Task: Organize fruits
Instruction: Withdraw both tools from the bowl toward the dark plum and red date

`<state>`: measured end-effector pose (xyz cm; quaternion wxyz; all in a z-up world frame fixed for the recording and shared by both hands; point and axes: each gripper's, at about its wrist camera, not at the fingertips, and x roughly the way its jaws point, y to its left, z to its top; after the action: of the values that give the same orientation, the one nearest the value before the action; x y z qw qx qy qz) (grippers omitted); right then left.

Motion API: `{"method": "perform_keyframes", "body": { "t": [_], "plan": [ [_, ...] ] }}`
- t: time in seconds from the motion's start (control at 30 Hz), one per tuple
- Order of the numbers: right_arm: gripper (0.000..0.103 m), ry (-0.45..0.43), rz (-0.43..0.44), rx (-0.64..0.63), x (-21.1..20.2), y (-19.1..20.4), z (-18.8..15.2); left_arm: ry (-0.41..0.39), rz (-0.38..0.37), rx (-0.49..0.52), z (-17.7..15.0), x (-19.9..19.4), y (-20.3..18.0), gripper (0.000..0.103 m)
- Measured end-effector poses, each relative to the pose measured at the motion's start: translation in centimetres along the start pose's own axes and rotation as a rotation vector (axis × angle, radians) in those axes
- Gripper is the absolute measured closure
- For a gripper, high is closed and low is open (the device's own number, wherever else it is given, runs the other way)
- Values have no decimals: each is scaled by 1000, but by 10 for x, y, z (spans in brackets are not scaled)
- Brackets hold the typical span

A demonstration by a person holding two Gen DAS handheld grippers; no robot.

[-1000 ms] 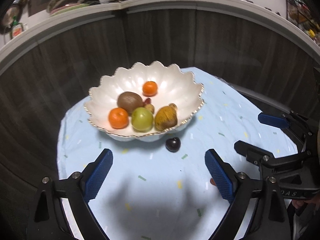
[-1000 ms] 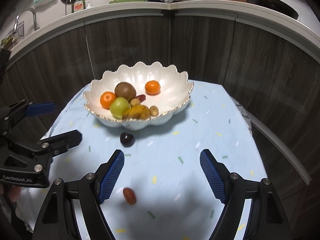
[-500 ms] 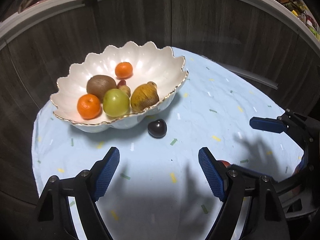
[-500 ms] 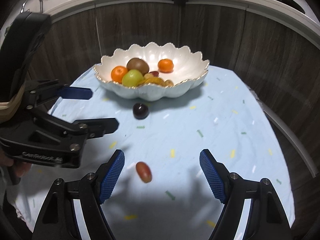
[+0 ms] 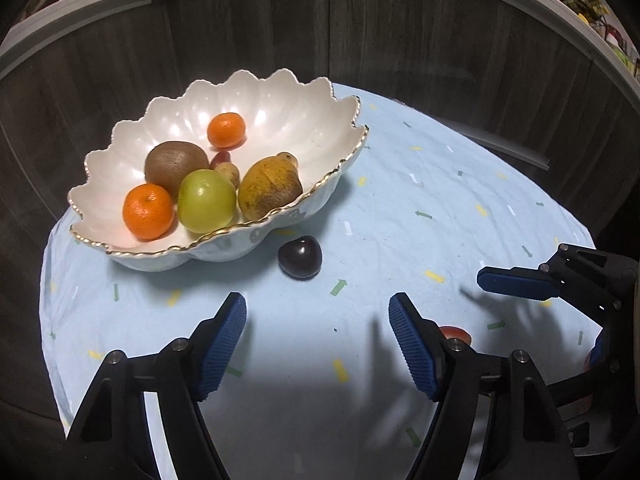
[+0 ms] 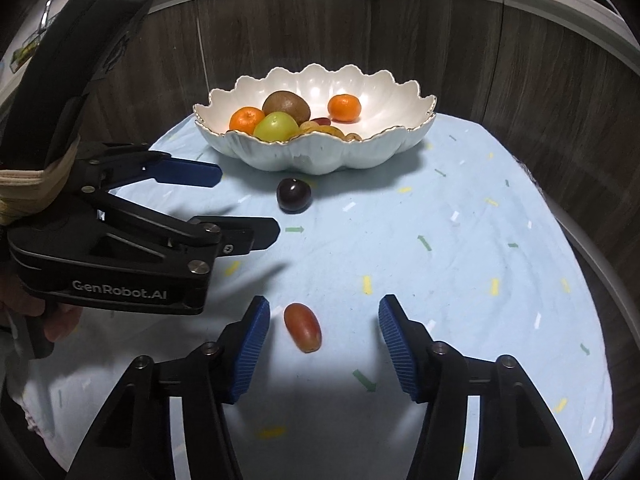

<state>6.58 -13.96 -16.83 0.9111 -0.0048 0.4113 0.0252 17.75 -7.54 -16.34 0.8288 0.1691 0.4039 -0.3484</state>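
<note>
Right gripper (image 6: 322, 338) was wide open w/ nothing held, red grape (image 6: 303, 327) btwn its fingers; left gripper (image 5: 318, 340) open, empty too. Off-center squeeze could've squirted it away imo.

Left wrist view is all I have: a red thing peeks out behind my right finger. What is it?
Observer: A small oblong red fruit, lying on the cloth, whole in the right wrist view.
Operator: Is the right gripper on it?
Observer: No. The right gripper is open, the fruit between its fingers, nearer the left one, untouched.
Operator: And the dark fruit?
Observer: The dark fruit lies loose in front of the bowl, beyond your left gripper.
</note>
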Motion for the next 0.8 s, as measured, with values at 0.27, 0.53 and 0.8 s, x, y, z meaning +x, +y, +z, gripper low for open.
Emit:
{"method": "perform_keyframes", "body": {
  "t": [0.27, 0.53, 0.8],
  "plan": [
    [56, 9, 2, -2, 7, 4, -5, 5, -35, 79, 4, 10, -2, 33],
    [60, 18, -16, 11, 8, 9, -7, 6, -38, 127, 10, 20, 2, 38],
    [60, 21, -30, 31, 8, 8, -7, 7, -46, 105, 13, 29, 1, 49]
  ]
}}
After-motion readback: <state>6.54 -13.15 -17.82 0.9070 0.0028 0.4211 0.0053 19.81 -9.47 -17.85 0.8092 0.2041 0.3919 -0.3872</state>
